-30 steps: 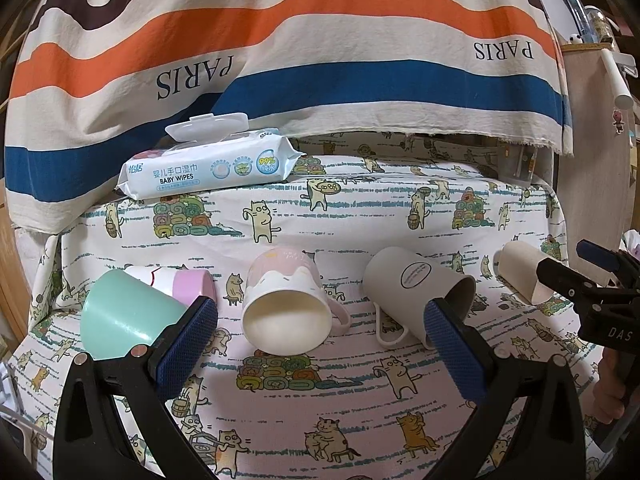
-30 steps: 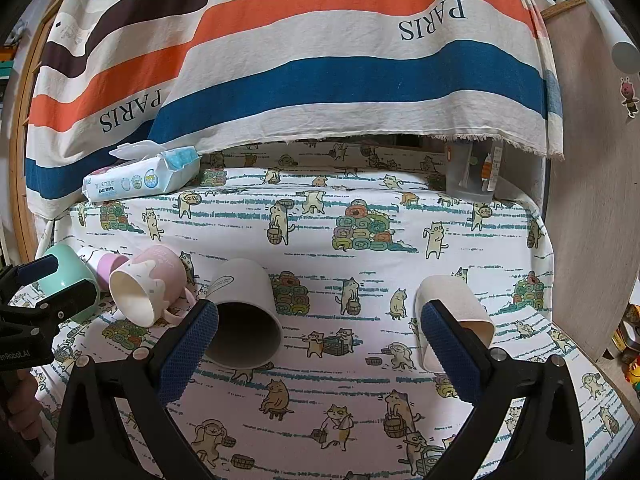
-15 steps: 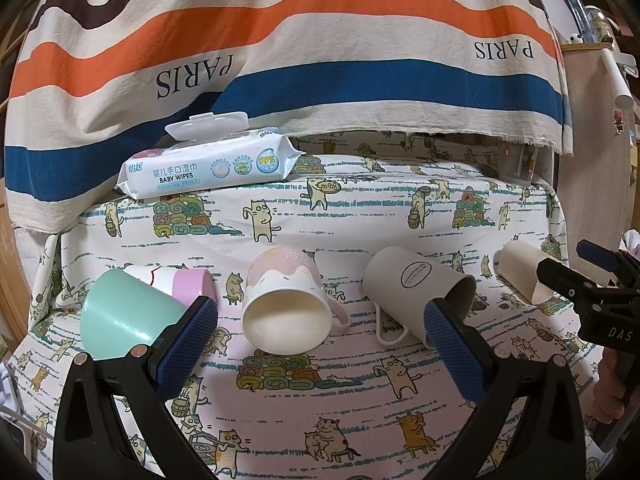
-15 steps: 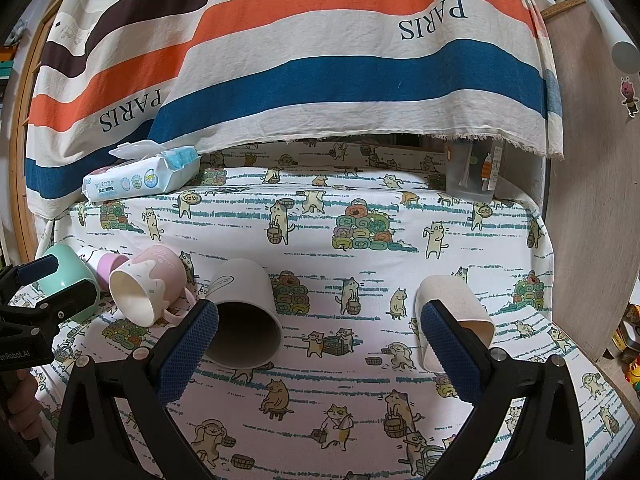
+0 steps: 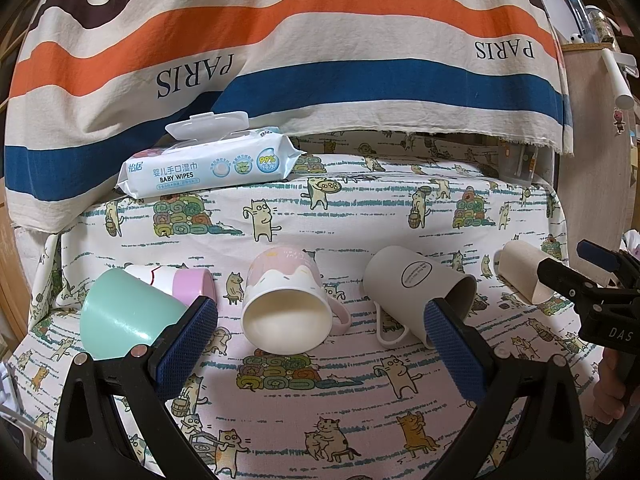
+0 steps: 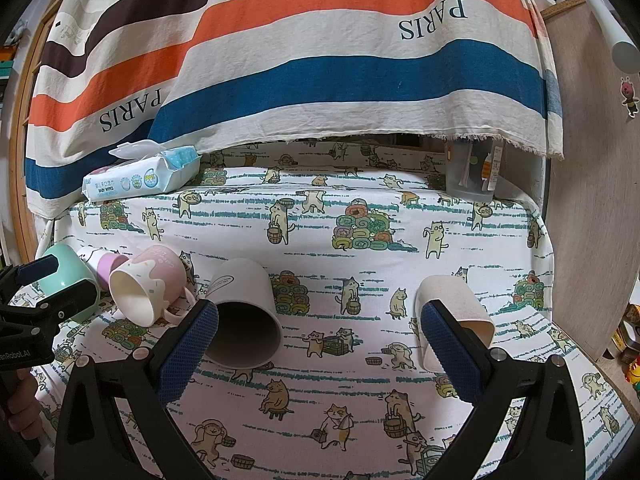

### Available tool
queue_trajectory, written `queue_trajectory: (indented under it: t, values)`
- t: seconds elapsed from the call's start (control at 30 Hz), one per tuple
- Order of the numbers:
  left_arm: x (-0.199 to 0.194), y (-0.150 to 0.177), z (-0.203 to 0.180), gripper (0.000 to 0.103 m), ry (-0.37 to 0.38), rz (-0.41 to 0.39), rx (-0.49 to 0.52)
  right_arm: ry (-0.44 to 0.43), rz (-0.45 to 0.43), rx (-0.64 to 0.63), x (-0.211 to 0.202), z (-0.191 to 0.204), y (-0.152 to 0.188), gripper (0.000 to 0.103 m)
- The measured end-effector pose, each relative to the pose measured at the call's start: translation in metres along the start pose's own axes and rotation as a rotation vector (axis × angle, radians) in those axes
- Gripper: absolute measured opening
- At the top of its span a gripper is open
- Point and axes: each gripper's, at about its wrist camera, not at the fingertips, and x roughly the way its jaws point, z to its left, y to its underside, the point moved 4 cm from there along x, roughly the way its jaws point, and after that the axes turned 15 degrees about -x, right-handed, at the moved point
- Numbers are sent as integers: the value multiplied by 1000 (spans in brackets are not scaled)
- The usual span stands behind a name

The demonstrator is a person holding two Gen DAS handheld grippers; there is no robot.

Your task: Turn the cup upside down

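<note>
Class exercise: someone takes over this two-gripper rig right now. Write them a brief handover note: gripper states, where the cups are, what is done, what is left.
Left gripper: open, empty, facing the pink mug.
Right gripper: open, empty, between the grey mug and the beige cup.
Cups: all five lie on their sides in a row on the cat-print cloth, including the green cup and the small white-and-lilac cup.
Done: nothing flipped.
Left: grasp a cup and stand it rim down.

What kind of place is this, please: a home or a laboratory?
Most likely a home. The cups lie on a cat-print tablecloth, a pack of baby wipes sits at the back, and a striped PARIS cloth hangs behind.
</note>
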Motion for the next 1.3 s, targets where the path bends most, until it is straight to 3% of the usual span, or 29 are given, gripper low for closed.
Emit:
queue_trajectory:
  t: [0.13,0.23,0.57,0.77,0.97,1.3]
  values:
    - [0,0,0,102,1,1,-2,3,3,-1,0,0,0,102]
    - [-1,0,1,102,-6,-3,-10,80,-10,25,-7,-2,-2,102]
    - [1,-2,7,102,-25,-4,-33,-22,18,4,-24,24,-55,102]
    - [4,-10,16,102,-80,-22,-36,-51,31,40,-15,25,-59,102]
    - [10,-13,28,102,-85,3,-88,-80,114,55,7,21,-58,102]
    - [8,-13,28,102,-83,0,-83,-108,119,-11,11,38,-73,102]
